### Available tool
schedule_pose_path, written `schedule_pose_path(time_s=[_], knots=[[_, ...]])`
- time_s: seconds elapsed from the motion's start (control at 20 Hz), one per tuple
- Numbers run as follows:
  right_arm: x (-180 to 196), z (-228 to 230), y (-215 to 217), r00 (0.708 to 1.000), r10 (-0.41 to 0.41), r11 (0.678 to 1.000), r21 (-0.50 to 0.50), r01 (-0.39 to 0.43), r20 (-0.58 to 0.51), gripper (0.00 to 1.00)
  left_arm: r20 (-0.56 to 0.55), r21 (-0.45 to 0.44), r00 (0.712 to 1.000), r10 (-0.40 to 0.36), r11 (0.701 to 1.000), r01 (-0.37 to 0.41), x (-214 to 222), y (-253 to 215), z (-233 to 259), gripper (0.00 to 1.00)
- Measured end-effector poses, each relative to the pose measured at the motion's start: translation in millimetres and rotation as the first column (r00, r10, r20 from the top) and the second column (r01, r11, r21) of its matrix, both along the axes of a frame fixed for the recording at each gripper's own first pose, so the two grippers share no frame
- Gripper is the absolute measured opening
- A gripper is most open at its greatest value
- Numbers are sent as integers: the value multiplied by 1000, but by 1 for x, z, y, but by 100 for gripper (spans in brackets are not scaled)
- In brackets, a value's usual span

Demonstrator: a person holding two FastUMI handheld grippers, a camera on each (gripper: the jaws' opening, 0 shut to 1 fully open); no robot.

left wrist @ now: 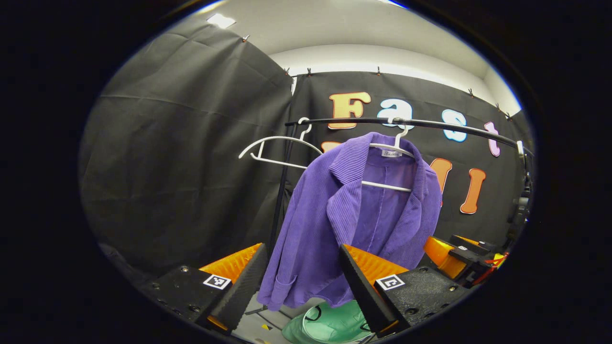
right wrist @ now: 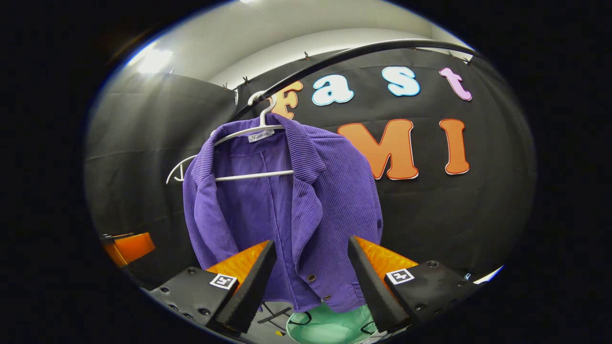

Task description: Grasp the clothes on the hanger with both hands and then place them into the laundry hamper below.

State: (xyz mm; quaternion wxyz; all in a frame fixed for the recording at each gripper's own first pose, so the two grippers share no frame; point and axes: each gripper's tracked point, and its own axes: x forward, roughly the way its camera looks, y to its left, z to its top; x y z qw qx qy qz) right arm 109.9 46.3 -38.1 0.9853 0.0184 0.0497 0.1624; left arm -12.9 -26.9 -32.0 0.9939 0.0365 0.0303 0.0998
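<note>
Hamper (right wrist: 330, 327) rim cut off, jacket (right wrist: 287, 200) hem overlapping it

- Left gripper view: looks forward and slightly up, purple jacket (left wrist: 354, 215) ahead and near, between its fingers.
- Right gripper view: same facing, close.
- Shared: jacket, white hanger (right wrist: 253, 138), black rail (left wrist: 411, 123), green hamper (right wrist: 330, 325) below.
</note>
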Motion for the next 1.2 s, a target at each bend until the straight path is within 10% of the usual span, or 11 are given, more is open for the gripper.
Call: schedule_pose_path(time_s=[0.55,0.6,0.7,0.8,1.2], knots=[[70,-23,33,999,-6,1000,8,6,-50,81,-16,-23,1000,13,1000,-14,16,25,-7,96],[73,-24,35,999,-2,1000,10,2,-52,60,-15,-21,1000,9,1000,-10,18,24,-7,92],[79,-26,38,999,2,1000,13,-1,-53,59,-16,-18,1000,7,1000,-8,20,24,-8,95],[82,-26,36,998,-1,1000,15,2,-60,27,-20,-21,1000,-1,1000,1,22,22,-10,95],[92,-24,31,998,-13,1000,23,14,-57,8,-32,-31,999,-44,999,43,42,5,-19,92]])
